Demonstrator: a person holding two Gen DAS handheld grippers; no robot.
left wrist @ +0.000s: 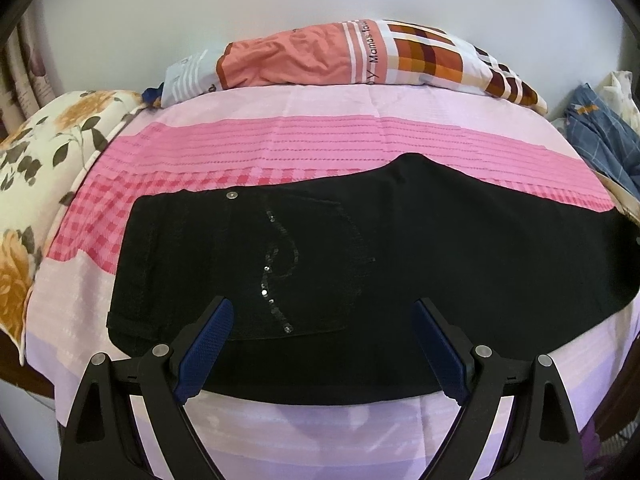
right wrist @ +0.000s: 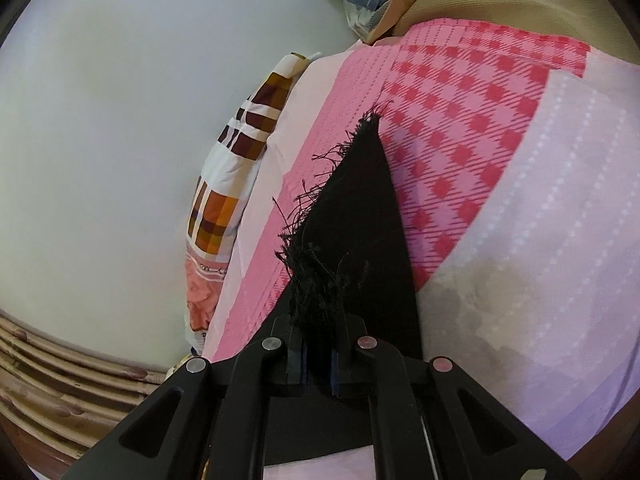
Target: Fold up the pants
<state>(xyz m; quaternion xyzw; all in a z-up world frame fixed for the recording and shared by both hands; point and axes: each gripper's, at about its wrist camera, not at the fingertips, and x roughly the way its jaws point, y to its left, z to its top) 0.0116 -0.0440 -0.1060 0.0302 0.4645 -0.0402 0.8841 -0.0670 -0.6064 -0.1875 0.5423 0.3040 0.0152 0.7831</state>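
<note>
Two grippers work black pants (left wrist: 400, 264) spread on a pink bedsheet (left wrist: 280, 140): right gripper (right wrist: 318, 354) pinches the frayed hem (right wrist: 320, 240), which could slip; left gripper (left wrist: 320, 348) hovers spread apart.

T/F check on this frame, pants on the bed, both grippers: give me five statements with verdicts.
1. The right gripper is clamped on the frayed hem of the black pants. True.
2. The left gripper is shut on the waistband. False: its jaws stand wide open over the pants, gripping nothing.
3. The pants lie on a pink checked and striped bedsheet. True.
4. The sequin pattern sits on a white pocket. False: the pocket is black like the rest of the pants.
5. A floral pillow lies at the left edge of the left wrist view. True.
</note>
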